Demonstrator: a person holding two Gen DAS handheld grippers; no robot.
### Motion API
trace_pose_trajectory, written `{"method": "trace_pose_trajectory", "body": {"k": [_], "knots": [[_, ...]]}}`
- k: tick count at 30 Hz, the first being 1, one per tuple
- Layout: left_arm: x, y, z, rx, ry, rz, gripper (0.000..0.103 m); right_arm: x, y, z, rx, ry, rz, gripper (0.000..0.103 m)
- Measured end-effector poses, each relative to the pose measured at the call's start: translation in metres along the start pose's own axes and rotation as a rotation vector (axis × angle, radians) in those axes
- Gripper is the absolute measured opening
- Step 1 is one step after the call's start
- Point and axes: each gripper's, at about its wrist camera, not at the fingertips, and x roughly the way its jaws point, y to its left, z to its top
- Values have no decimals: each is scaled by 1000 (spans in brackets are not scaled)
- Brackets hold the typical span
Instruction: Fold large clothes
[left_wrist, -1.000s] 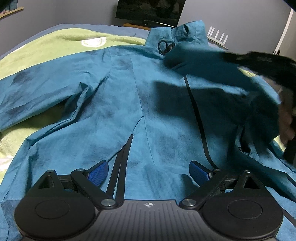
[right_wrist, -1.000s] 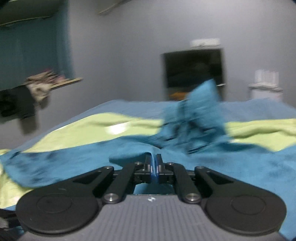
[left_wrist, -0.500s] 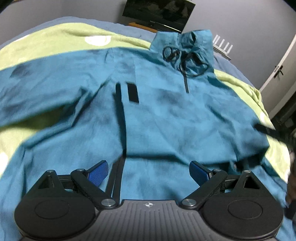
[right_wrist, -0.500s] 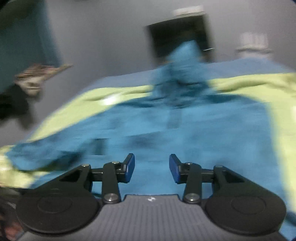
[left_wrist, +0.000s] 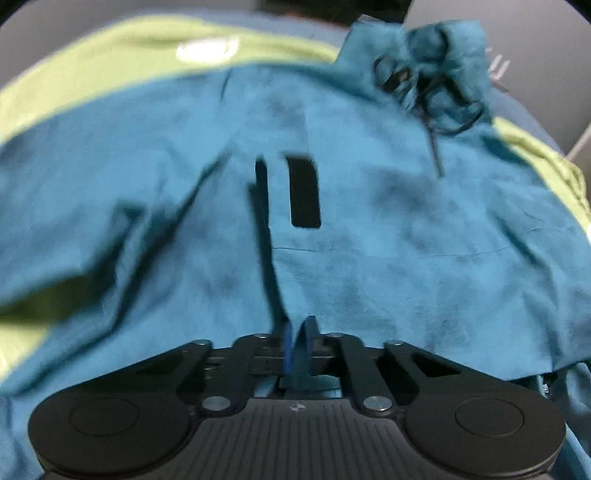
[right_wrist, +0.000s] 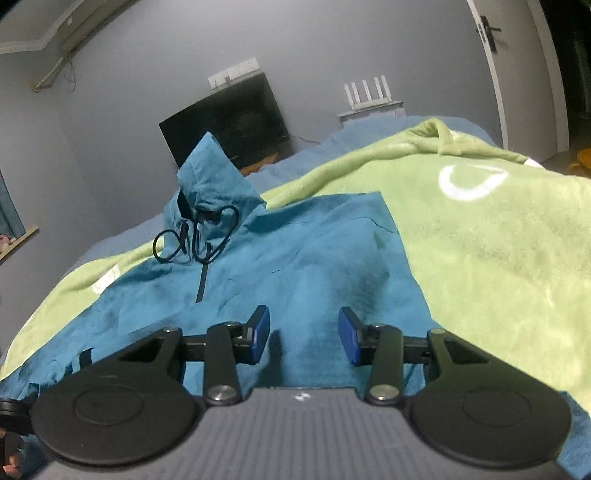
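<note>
Now the left gripper (left_wrist: 297, 343) pinches the jacket (left_wrist: 369, 240) hem; the right gripper (right_wrist: 302, 339) hovers half-open, empty. Next, probably, lift and fold.

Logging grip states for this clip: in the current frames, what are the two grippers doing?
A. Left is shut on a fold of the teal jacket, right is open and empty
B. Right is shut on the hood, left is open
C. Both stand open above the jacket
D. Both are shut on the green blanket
A: the left gripper has its pads pinched together on a ridge of the teal jacket, while the right gripper shows a clear gap with nothing between its pads.
</note>
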Motion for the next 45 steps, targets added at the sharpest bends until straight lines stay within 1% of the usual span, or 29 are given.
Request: {"method": "trace_pose_trajectory", "body": {"k": [1, 2, 3, 5, 6, 8, 9, 11, 12, 13, 14, 16, 17, 19, 20, 21, 23, 24, 27, 29, 30, 31, 35, 37, 40, 41, 42, 44, 45], "knots": [[-9, 2, 3, 0, -41, -1, 2, 2, 0, -2, 3, 11, 1, 41], [-18, 5, 5, -7, -82, 23, 2, 5, 1, -2, 6, 23, 2, 41], [-26, 9, 8, -10, -111, 51, 2, 9, 2, -1, 8, 33, 6, 41], [-35, 17, 15, -8, -154, 137, 1, 12, 4, -2, 9, 33, 13, 41], [-36, 22, 17, -9, -152, 157, 1, 13, 6, -2, 3, 27, 15, 41], [-30, 25, 17, -8, -106, 137, 2, 20, 10, -3, -18, 38, 8, 41], [-26, 23, 16, 7, -90, 138, 3, 27, 12, -5, -30, 71, -10, 41], [-18, 19, 11, 53, -59, 188, 9, 50, 6, -13, -20, 209, -86, 41], [-12, 19, 9, 58, -44, 202, 13, 57, 0, -16, 8, 255, -112, 40], [-9, 19, 7, 52, -37, 209, 26, 60, -6, -19, 51, 273, -117, 40], [-7, 21, 5, 36, -35, 206, 40, 59, -9, -19, 75, 271, -108, 40], [-13, 31, 1, -6, -60, 191, 51, 56, -7, -19, 74, 260, -104, 40], [-18, 35, 1, -30, -76, 173, 54, 54, -4, -19, 64, 251, -102, 42], [-32, 48, 0, -84, -113, 114, 57, 50, -1, -18, 54, 231, -93, 49], [-39, 54, 0, -106, -133, 95, 60, 47, 0, -18, 51, 219, -90, 56], [-50, 62, -1, -133, -161, 80, 62, 46, -1, -18, 48, 209, -91, 59], [-71, 75, -1, -186, -213, 92, 81, 43, 2, -17, 40, 198, -95, 59], [-83, 85, -1, -212, -246, 100, 83, 43, 0, -14, 34, 196, -93, 59], [-116, 121, -2, -311, -310, 94, 84, 41, -1, -12, 18, 181, -84, 60], [-136, 151, -5, -377, -351, 109, 84, 39, 1, -12, 12, 173, -80, 61], [-144, 166, -7, -390, -371, 145, 85, 39, 1, -11, 9, 171, -79, 61], [-152, 182, -10, -395, -383, 203, 86, 38, 2, -11, 6, 169, -78, 61], [-162, 243, -24, -442, -375, 366, 87, 36, 7, -12, -15, 159, -82, 61], [-160, 272, -33, -495, -363, 406, 85, 35, 10, -12, -30, 154, -86, 61], [-150, 311, -43, -596, -329, 394, 77, 33, 14, -12, -52, 146, -92, 61], [-147, 320, -44, -611, -323, 389, 73, 31, 16, -12, -60, 141, -95, 61], [-144, 328, -44, -617, -323, 388, 71, 30, 19, -12, -68, 136, -97, 61], [-139, 337, -42, -616, -323, 401, 71, 28, 23, -12, -87, 125, -101, 61], [-135, 341, -39, -617, -316, 420, 71, 26, 25, -12, -95, 118, -101, 61]]}}
